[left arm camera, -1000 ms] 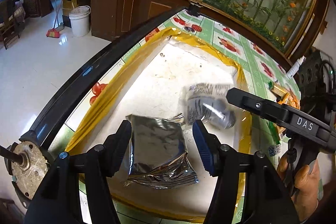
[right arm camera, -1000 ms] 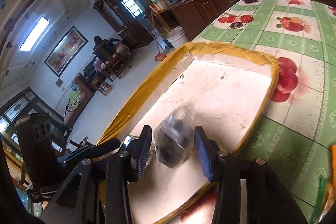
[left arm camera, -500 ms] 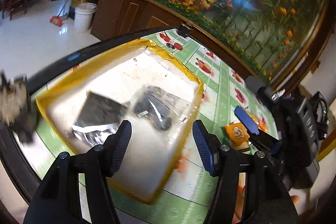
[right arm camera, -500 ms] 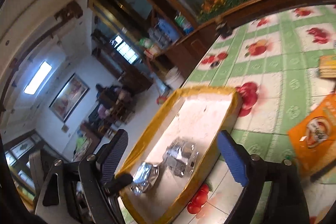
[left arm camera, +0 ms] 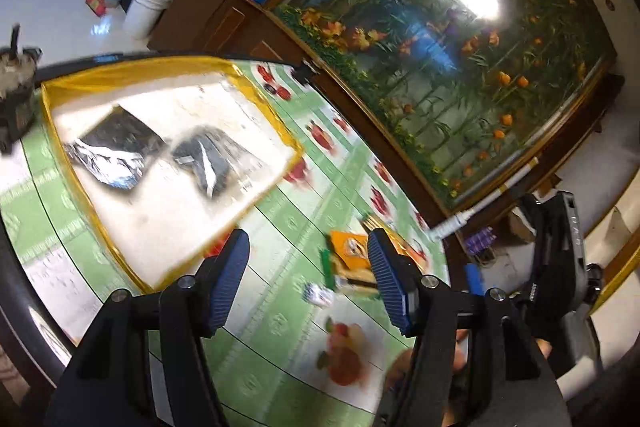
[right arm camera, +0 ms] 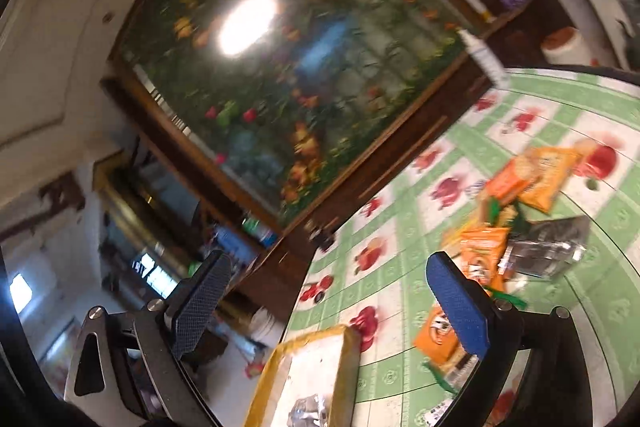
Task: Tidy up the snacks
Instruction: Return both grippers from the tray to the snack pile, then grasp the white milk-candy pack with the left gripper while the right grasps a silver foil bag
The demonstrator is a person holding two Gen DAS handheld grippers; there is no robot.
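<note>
A yellow-rimmed tray (left arm camera: 84, 203) lies on the table at the left and holds a silver packet (left arm camera: 108, 155) and a clear dark-filled packet (left arm camera: 212, 163). My left gripper (left arm camera: 308, 279) hovers open over the tablecloth to the right of the tray, with nothing between its fingers. Beyond it lies an orange snack packet (left arm camera: 352, 251). My right gripper (right arm camera: 330, 307) has its jaws opening wide, with nothing between them. It faces a pile of orange packets (right arm camera: 480, 255) and a silvery dark packet (right arm camera: 548, 247). The tray's corner (right arm camera: 272, 371) shows below it.
The green and white fruit-print tablecloth (left arm camera: 280, 327) covers the table. A wooden cabinet with a flower-painted panel (left arm camera: 440, 67) stands right behind it. A white tube (left arm camera: 452, 225) lies at the far edge. The right gripper's body (left arm camera: 560, 259) is close on the right.
The right gripper let go of the clear packet, which now lies in the tray, opened wide and swung right towards the snack pile. The left gripper also swung right, off the tray.
</note>
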